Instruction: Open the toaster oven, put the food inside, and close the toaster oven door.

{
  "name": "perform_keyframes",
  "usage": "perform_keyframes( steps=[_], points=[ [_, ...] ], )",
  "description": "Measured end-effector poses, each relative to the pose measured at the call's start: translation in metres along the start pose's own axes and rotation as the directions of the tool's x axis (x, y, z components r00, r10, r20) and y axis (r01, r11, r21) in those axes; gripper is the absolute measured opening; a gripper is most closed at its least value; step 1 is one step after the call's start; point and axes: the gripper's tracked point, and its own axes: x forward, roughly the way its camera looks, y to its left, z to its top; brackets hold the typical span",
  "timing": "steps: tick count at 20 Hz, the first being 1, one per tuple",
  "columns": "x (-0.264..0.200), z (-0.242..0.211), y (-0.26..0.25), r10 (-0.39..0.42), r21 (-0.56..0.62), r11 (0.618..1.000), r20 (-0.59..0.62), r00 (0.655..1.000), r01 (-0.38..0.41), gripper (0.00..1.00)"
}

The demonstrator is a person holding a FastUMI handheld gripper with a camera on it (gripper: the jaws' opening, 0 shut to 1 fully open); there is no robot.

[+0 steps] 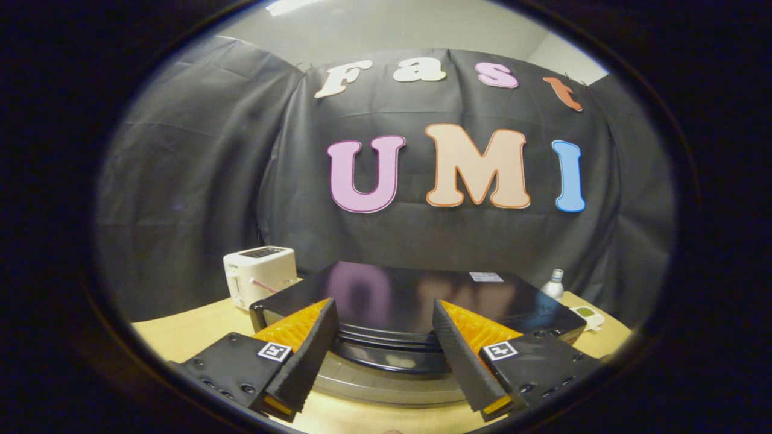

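At the near edge, gripper [381,337]: fingers spread wide, holding nothing — poised above the oven's front.
Toaster oven [416,295]: glossy black top between and beyond the fingers, on the worktop [181,337].
Behind it: white toaster [260,274] one side — small bottle [553,283] the other.

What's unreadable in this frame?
- Toaster oven front: seen from above; hand-held gripper, fingers open, straddles the door handle; door state unclear.
- Food: the small item beyond the oven's corner is too small to identify.
- White bottle: partly hidden behind the oven.
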Motion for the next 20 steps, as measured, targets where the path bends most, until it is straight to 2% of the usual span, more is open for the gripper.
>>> perform_keyframes(
  steps=[8,20],
  points=[
    [-0.012,-0.003,-0.001,-0.005,0.016,1.000,0.033,0.999,0.004,0.99],
    [-0.099,-0.040,0.013,0.036,0.069,0.997,-0.018,0.999,-0.035,0.99]
  ],
)
